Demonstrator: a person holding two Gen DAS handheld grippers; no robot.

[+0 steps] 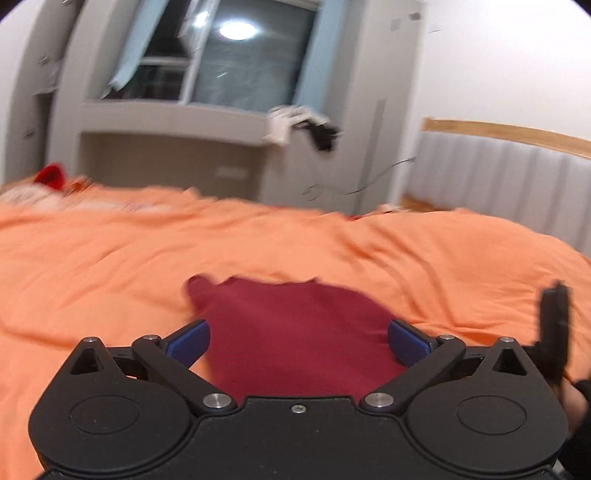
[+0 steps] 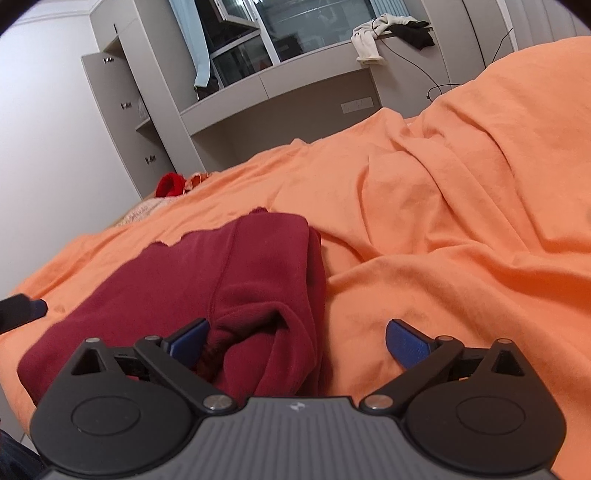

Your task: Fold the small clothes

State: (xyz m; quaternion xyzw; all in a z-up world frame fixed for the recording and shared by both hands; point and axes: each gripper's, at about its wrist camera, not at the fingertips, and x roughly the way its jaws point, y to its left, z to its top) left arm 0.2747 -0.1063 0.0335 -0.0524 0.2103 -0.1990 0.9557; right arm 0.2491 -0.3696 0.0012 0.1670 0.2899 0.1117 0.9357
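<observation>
1. Here, an orange sheet [image 2: 461, 206] fills mid-frame; a grey shelf unit [image 2: 280, 88] and window [image 1: 236, 55] sit at top.
2. The maroon garment [image 2: 207, 280] lies lower centre.
3. Left gripper [image 1: 298, 341] and right gripper [image 2: 297, 341] both gape, holding nothing.

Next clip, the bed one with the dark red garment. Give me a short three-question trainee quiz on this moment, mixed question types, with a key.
1. True or false: the right gripper is shut on the garment.
2. Multiple choice: the garment lies on A) a wooden table, B) an orange sheet, C) a grey shelf.
3. Fill in: over the ledge under the window hang a white cloth and a ___ one.

Key:
1. False. Its jaws are spread, with a bunched fold of the garment between them; the left gripper is open too.
2. B.
3. Black.
</observation>
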